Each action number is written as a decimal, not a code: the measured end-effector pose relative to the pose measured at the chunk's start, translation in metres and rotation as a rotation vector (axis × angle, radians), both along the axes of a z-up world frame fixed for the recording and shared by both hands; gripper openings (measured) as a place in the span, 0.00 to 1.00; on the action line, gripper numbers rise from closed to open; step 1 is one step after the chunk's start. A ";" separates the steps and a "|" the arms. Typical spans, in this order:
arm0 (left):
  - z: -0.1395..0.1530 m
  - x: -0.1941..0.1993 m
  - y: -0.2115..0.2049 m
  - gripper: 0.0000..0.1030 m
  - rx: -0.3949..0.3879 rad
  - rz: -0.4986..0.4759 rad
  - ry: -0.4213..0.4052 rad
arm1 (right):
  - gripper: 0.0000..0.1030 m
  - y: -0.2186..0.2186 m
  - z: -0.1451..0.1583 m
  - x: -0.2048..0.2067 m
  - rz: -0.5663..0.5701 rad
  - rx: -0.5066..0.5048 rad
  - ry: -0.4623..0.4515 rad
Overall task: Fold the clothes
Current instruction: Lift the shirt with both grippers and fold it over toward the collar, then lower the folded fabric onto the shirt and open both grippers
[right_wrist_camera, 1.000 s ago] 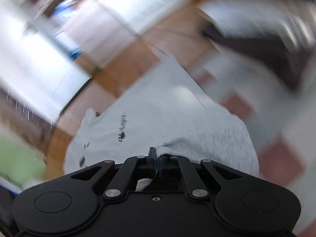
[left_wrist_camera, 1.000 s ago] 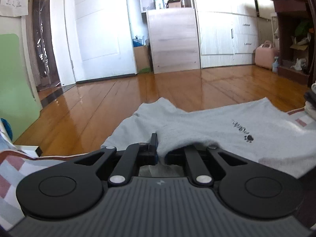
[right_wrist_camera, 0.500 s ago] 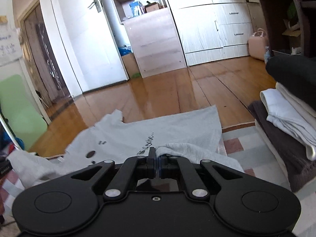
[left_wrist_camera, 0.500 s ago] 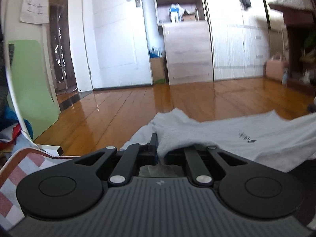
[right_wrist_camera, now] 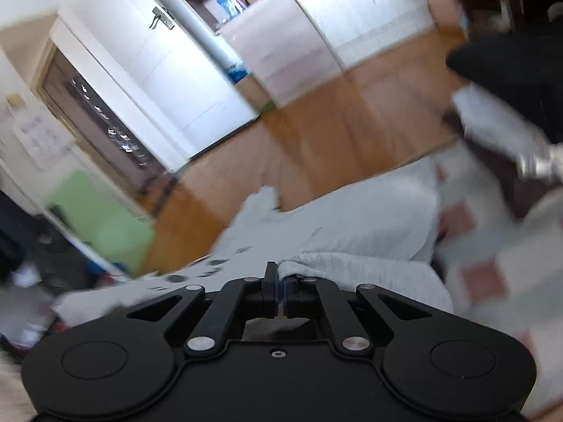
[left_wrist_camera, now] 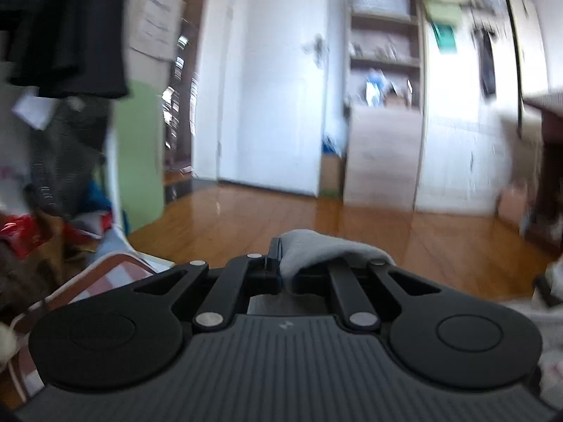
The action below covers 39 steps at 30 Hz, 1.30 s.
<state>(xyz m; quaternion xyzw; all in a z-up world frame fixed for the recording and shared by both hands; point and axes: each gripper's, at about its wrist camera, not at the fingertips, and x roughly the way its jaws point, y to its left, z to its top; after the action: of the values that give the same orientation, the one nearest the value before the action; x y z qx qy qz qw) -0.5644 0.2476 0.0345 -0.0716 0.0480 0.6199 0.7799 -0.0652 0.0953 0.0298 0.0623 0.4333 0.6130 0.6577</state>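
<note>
Both grippers, left gripper (left_wrist_camera: 281,267) and right gripper (right_wrist_camera: 280,290), pinch the grey shirt (right_wrist_camera: 352,225), seemingly stretched sideways.

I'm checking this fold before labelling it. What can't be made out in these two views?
- Left wrist: most of the grey shirt, hidden below the left gripper.
- Right wrist: the shirt's print, motion-blurred.
- Right wrist: the stacked clothes, blurred and cut by the edge.

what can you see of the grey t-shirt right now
The grey t-shirt looks like soft light knit with small dark printed marks. It lies spread and rumpled, reaching toward the wooden floor. The right gripper pinches a bunched edge; the left gripper clamps another fold that drapes over it.
</note>
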 end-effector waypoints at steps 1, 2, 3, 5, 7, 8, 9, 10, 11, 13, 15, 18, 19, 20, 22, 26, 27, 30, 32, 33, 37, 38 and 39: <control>0.001 -0.002 -0.010 0.05 0.013 0.015 0.029 | 0.04 -0.010 0.008 -0.004 0.018 -0.005 -0.024; -0.001 -0.002 -0.016 0.05 0.012 0.024 0.065 | 0.05 -0.018 0.015 -0.008 0.037 -0.013 -0.055; -0.007 -0.002 -0.017 0.05 -0.012 0.023 0.093 | 0.04 -0.022 0.016 -0.011 0.050 -0.037 -0.097; -0.027 -0.001 -0.006 0.05 -0.130 0.014 0.091 | 0.04 -0.022 0.003 -0.012 0.044 -0.126 -0.146; -0.054 -0.003 0.009 0.05 -0.263 0.015 0.024 | 0.04 -0.019 -0.021 -0.008 -0.018 -0.189 -0.118; -0.063 -0.003 0.016 0.05 -0.299 0.018 0.006 | 0.04 -0.017 -0.035 -0.005 -0.053 -0.208 -0.086; -0.070 -0.002 0.023 0.05 -0.319 0.023 0.005 | 0.04 -0.012 -0.046 -0.003 -0.061 -0.213 -0.059; -0.073 0.000 0.031 0.05 -0.329 0.025 0.006 | 0.04 -0.006 -0.056 -0.002 -0.065 -0.219 -0.033; -0.073 0.001 0.039 0.05 -0.324 0.025 0.010 | 0.04 0.003 -0.064 0.000 -0.057 -0.225 -0.019; -0.070 0.008 0.057 0.05 -0.296 0.014 0.021 | 0.04 0.022 -0.069 0.002 -0.040 -0.238 -0.043; -0.066 0.018 0.074 0.05 -0.266 0.000 0.033 | 0.05 0.039 -0.071 0.006 -0.034 -0.250 -0.076; -0.069 0.035 0.101 0.05 -0.271 -0.018 0.024 | 0.05 0.058 -0.070 0.016 -0.091 -0.251 -0.102; -0.072 0.040 0.109 0.05 -0.280 -0.017 0.016 | 0.05 0.062 -0.072 0.019 -0.117 -0.250 -0.091; -0.075 0.046 0.115 0.05 -0.288 -0.015 0.014 | 0.05 0.067 -0.076 0.021 -0.131 -0.254 -0.079; -0.077 0.060 0.133 0.05 -0.293 -0.019 0.038 | 0.05 0.077 -0.084 0.024 -0.152 -0.268 -0.065; -0.085 0.091 0.173 0.05 -0.242 -0.031 0.144 | 0.05 0.114 -0.080 0.037 -0.115 -0.343 -0.197; -0.089 0.099 0.183 0.05 -0.238 -0.033 0.154 | 0.05 0.122 -0.076 0.039 -0.105 -0.336 -0.227; -0.098 0.120 0.219 0.05 -0.286 -0.037 0.144 | 0.05 0.147 -0.075 0.044 -0.066 -0.366 -0.300; -0.104 0.137 0.246 0.05 -0.338 -0.042 0.140 | 0.05 0.164 -0.082 0.053 -0.065 -0.411 -0.283; -0.108 0.146 0.259 0.05 -0.357 -0.044 0.142 | 0.05 0.172 -0.086 0.059 -0.066 -0.434 -0.269; -0.141 0.158 0.297 0.05 -0.491 -0.021 0.003 | 0.05 0.210 -0.100 0.077 -0.079 -0.522 -0.205; -0.151 0.156 0.300 0.05 -0.508 -0.015 -0.036 | 0.05 0.217 -0.102 0.083 -0.092 -0.530 -0.155; -0.161 0.153 0.300 0.05 -0.511 -0.016 -0.059 | 0.05 0.222 -0.105 0.087 -0.096 -0.522 -0.112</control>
<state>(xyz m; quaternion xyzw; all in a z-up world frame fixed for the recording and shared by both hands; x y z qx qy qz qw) -0.4111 0.5476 -0.1268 -0.2840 0.1809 0.5793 0.7423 0.0217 0.3170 -0.0750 -0.1229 0.5360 0.4512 0.7029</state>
